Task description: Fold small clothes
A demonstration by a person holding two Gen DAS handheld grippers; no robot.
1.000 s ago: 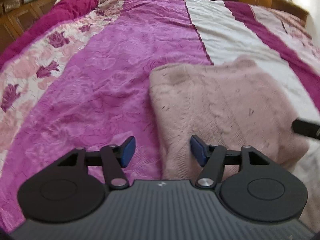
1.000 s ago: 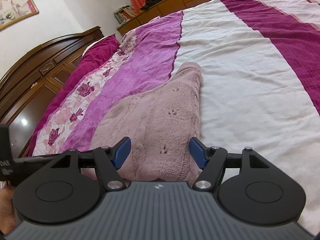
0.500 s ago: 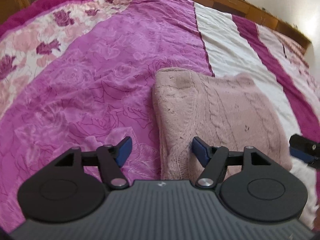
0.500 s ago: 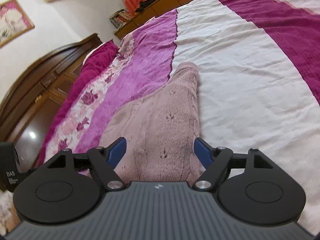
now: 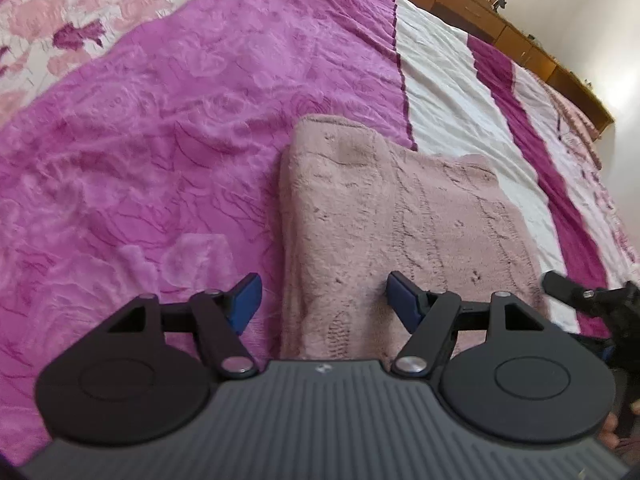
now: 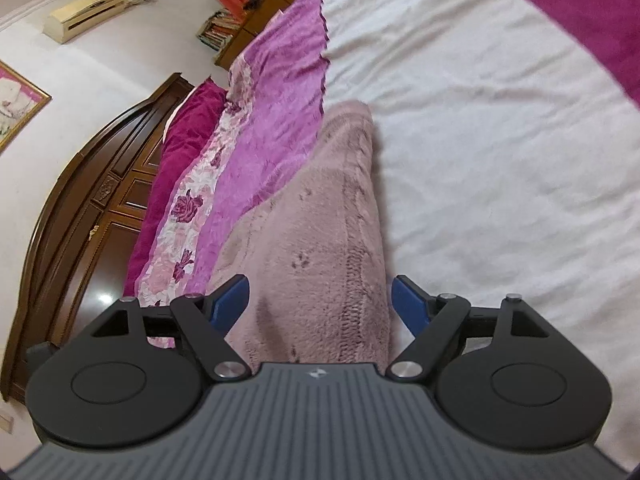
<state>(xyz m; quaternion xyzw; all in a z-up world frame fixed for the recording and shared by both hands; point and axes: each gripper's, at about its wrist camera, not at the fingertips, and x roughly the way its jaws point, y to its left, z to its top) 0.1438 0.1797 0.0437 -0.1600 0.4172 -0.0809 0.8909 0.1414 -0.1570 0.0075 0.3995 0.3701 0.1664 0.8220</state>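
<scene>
We hold the left hand-held gripper [image 5: 322, 300] low over the bed [image 5: 160, 140], its blue pads spread wide with nothing between them; the left pad [image 5: 245, 300] hangs over the magenta bedspread and the right pad over the sweater [image 5: 400, 216], so the sweater's left edge runs up between the two. The sweater is a pink cable-knit, folded into a rough rectangle, lying flat where the magenta panel meets the white stripe [image 5: 440, 72]. Our right hand-held gripper [image 6: 318, 300] is just as wide and also holds nothing; from its view the sweater [image 6: 320, 220] stretches away lengthwise between the pads, with its right edge just inside the right pad [image 6: 410, 300] and the white sheet [image 6: 500, 140] beyond it. In the left view the tip of the right gripper shows at the sweater's far right edge. A dark wooden headboard [image 6: 88, 208], a wall air conditioner [image 6: 88, 12] and a framed picture [image 6: 16, 100] stand past the bed.
</scene>
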